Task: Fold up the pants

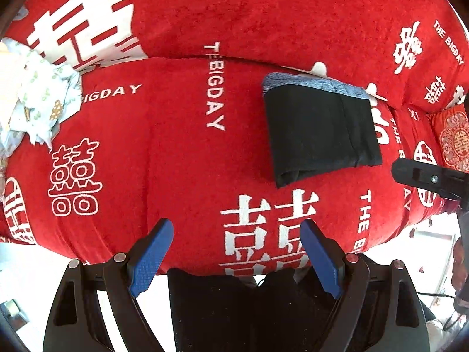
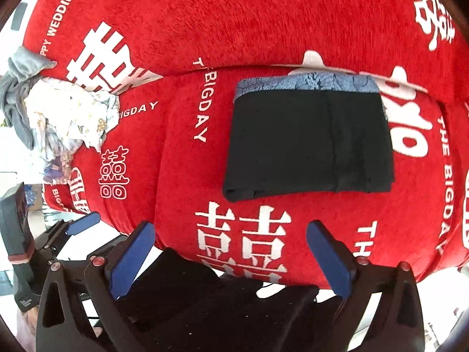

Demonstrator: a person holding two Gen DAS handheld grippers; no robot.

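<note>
Here, left to right:
Clothes heap (image 2: 67,117): lying crumpled at the left edge, well apart from the pants.
Left gripper (image 1: 234,252): hovering spread, pinching nothing.
Pants (image 2: 307,143): lying folded, resting on a blue garment (image 2: 304,83).
Right gripper (image 2: 231,255): hanging spread, empty.
Surface: red printed cover (image 1: 181,161) lying underneath.

Your left wrist camera looks steeply down past its own blue pads, your right wrist camera likewise but nearer, both face the red cover (image 1: 181,176) (white lettering), both share the folded black pants (image 2: 307,143) and the crumpled pale cloth (image 2: 73,117) at left.
</note>
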